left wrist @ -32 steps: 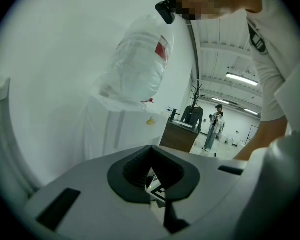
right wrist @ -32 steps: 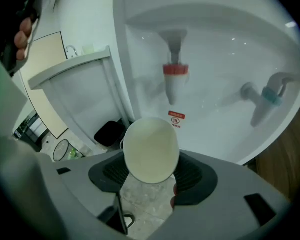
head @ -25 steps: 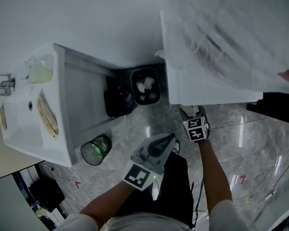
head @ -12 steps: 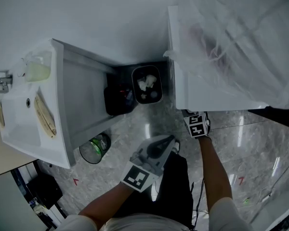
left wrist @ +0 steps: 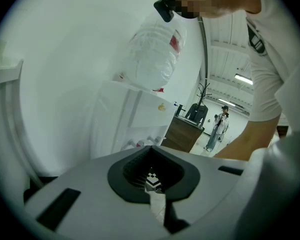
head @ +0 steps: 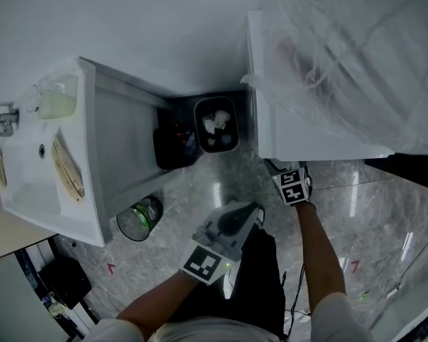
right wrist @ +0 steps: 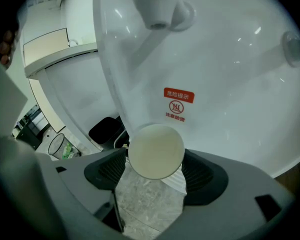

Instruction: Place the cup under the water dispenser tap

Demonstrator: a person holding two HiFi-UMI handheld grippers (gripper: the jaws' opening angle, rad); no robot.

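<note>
A pale paper cup [right wrist: 156, 151] stands upright at the foot of the white water dispenser [head: 321, 127], below the white tap [right wrist: 157, 6]. My right gripper [right wrist: 157, 170] reaches down around the cup. Its jaws are opening and the cup sits between the pads with slim gaps on both sides. In the head view the right gripper [head: 282, 168] pokes under the dispenser's front edge, which hides the cup. My left gripper [head: 253, 209] hangs lower in front of the person's legs. It is shut and holds nothing [left wrist: 155, 184].
A black bin [head: 215, 127] with crumpled paper and a black container [head: 172, 148] stand left of the dispenser. A wire mesh bin [head: 139, 219] sits by the white sink counter [head: 28, 169]. A second tap [right wrist: 295, 49] is further right. A person [left wrist: 217, 126] stands far off.
The head view shifted slightly, so the dispenser's front edge now covers more of the right gripper's tips. Both grippers have stayed nearly in place.
</note>
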